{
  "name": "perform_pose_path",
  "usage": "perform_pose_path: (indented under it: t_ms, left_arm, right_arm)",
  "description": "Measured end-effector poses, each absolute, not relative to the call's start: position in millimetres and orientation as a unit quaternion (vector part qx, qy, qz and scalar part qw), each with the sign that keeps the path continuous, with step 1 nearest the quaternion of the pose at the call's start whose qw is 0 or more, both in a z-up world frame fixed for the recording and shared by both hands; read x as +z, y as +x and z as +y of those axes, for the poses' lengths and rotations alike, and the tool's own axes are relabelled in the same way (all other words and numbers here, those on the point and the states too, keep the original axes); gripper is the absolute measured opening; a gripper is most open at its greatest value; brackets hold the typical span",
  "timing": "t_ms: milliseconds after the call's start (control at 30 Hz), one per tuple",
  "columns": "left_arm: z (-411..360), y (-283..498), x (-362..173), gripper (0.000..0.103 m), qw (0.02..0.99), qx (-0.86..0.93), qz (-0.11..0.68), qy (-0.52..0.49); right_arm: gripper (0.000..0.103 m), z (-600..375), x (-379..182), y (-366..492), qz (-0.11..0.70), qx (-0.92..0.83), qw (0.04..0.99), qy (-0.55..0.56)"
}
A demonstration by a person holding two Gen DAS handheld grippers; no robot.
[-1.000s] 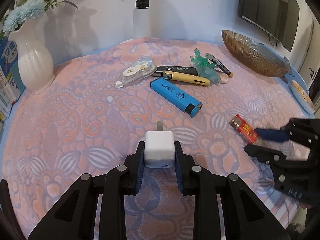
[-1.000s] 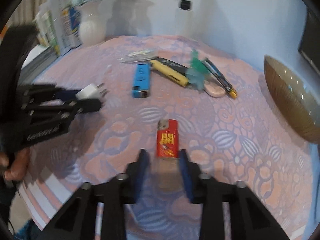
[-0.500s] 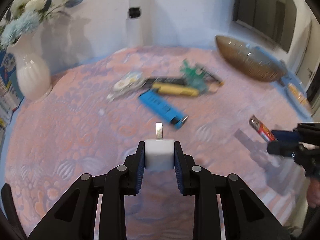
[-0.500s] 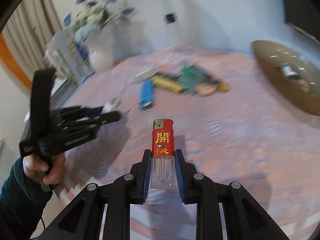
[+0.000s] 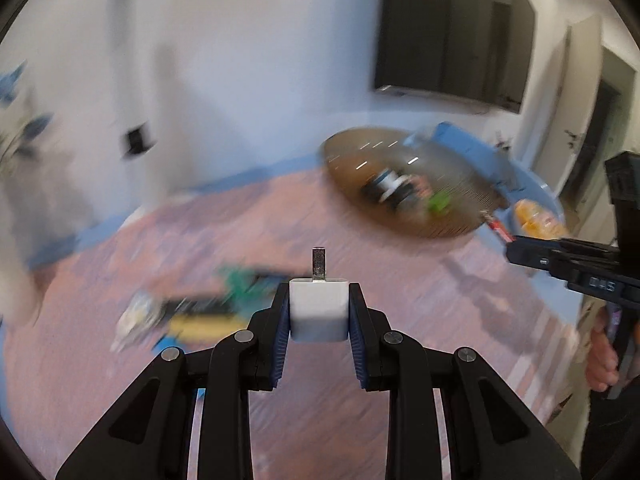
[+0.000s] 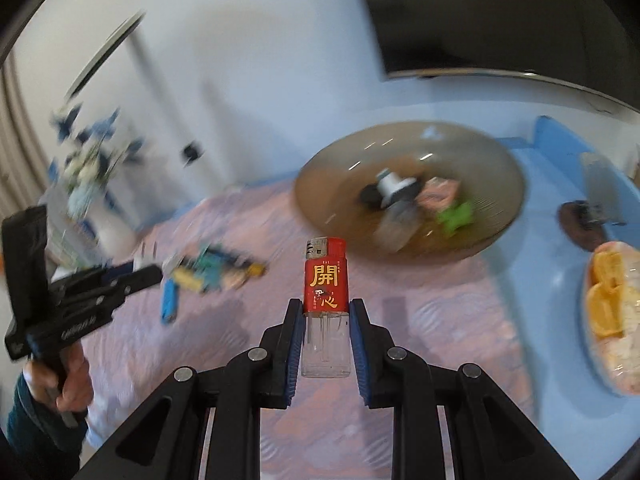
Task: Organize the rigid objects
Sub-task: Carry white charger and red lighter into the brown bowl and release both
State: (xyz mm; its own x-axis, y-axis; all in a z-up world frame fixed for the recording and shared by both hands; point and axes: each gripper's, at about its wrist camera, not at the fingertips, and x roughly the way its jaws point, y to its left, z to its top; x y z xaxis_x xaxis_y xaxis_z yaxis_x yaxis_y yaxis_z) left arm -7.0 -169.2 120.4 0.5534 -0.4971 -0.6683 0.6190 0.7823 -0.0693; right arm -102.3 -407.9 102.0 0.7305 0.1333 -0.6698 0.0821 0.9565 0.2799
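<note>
My left gripper (image 5: 319, 312) is shut on a white plug adapter (image 5: 319, 314), prongs pointing forward, held above the pink patterned cloth (image 5: 360, 380). My right gripper (image 6: 325, 324) is shut on a red lighter (image 6: 325, 292) with a clear base, held upright in the air. A brown glass bowl (image 6: 496, 184) with several small items inside stands ahead of both grippers; it also shows in the left wrist view (image 5: 348, 184). The right gripper (image 5: 516, 246) shows at the right of the left wrist view, near the bowl's rim. The left gripper (image 6: 148, 274) shows at the left of the right wrist view.
A blurred pile of small objects, blue lighter (image 6: 169, 300), yellow pen and green figure (image 5: 240, 284), lies on the cloth to the left. A plate of orange slices (image 6: 608, 292) sits at the right on the blue table edge. A flower vase (image 6: 80, 192) stands far left.
Both grippers have lifted off the cloth and swung right toward the bowl, each still holding its object. The right gripper closed on the red lighter and raised it.
</note>
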Motion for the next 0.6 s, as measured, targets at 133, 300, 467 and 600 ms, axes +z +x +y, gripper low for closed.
perform_pose_path:
  t_ms: [133,300,467,600]
  left_arm:
    - [-217.9,9.0,140.8,0.024,0.876,-0.34,0.33,0.088]
    - [-263.9,29.9,143.4,0.024,0.869,-0.357,0.335,0.073]
    - [-288.0,44.0,129.9,0.024,0.862,-0.357,0.353,0.069]
    - [-289.2,48.2,122.0,0.068,0.865,-0.351,0.355,0.052]
  right_arm:
    - [0.022,-445.4,126.6,-88.8,0.355,-0.035,0.919,0.17]
    - [0.022,-477.0,135.8,-64.2,0.362,-0.095,0.907,0.192]
    - [0.022,-484.4,120.5,-39.4,0.391,-0.106,0.891,0.208]
    - [0.041,-489.9,106.7,-26.1,0.406,-0.123,0.879,0.219]
